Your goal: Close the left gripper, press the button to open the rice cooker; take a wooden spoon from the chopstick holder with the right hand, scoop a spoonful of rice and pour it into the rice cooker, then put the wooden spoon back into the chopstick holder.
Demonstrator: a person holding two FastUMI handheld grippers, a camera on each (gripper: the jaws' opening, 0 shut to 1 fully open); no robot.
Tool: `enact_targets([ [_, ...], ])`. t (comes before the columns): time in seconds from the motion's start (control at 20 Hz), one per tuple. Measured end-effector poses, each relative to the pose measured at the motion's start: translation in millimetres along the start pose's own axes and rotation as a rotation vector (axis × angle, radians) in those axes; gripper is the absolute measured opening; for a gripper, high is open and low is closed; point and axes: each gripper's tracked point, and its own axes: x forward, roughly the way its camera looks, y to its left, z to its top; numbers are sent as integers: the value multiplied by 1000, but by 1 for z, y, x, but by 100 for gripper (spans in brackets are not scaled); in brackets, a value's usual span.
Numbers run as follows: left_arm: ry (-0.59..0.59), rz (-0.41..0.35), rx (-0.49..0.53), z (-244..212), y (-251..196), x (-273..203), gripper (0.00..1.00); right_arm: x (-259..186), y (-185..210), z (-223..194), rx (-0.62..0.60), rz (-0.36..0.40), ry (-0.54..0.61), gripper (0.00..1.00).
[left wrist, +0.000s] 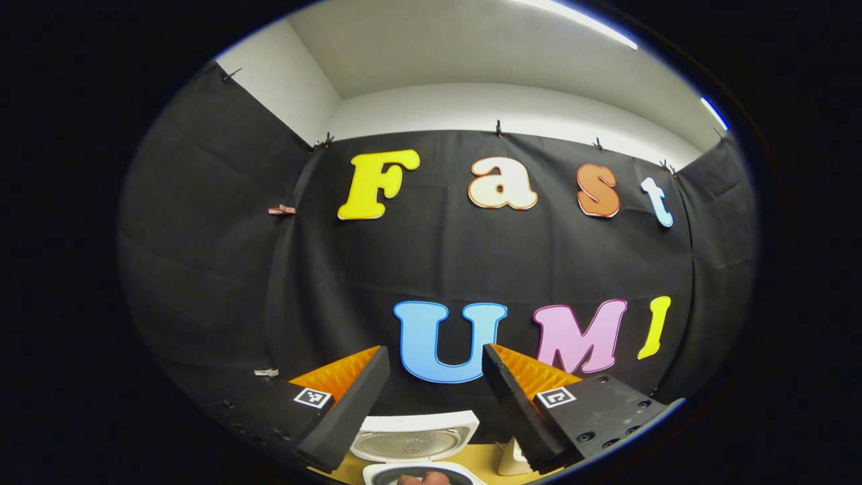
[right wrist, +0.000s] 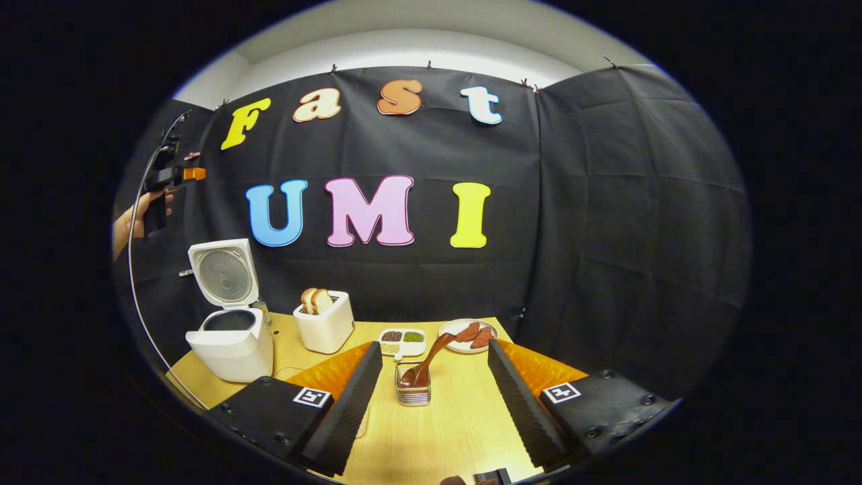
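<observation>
The white rice cooker (right wrist: 229,340) stands at the table's left with its lid (right wrist: 223,273) up and the pot uncovered. Its raised lid (left wrist: 414,438) also lies low between the fingers of my left gripper (left wrist: 431,397), which is open and held high above it. A hand holds that left gripper (right wrist: 165,178) far up on the left. A wire chopstick holder (right wrist: 413,392) stands mid-table with a wooden spoon (right wrist: 431,357) leaning out of it. My right gripper (right wrist: 438,404) is open just in front of the holder, touching nothing.
A white toaster (right wrist: 325,322) with bread slices stands right of the cooker. Behind the holder sit a divided dish of grains (right wrist: 402,341) and a plate (right wrist: 450,330) with brownish pieces. A cable hangs down past the table's left edge (right wrist: 178,377).
</observation>
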Motion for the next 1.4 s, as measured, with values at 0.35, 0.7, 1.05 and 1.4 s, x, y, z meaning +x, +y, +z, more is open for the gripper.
enact_targets([
  [0.35, 78, -48, -25, -72, 15, 76, 95, -47, 29, 10, -40, -107, -25, 99],
  [0.7, 237, -8, 52, -163, 25, 130, 95, -71, 25, 6, -31, -224, -19, 98],
  [1.05, 386, 48, 5, -220, 39, 125, 96, -72, 27, -2, -32, -236, -6, 98],
  [1.4, 431, 32, -8, -217, 26, 80, 98, -58, 31, 3, -11, -165, 1, 98],
])
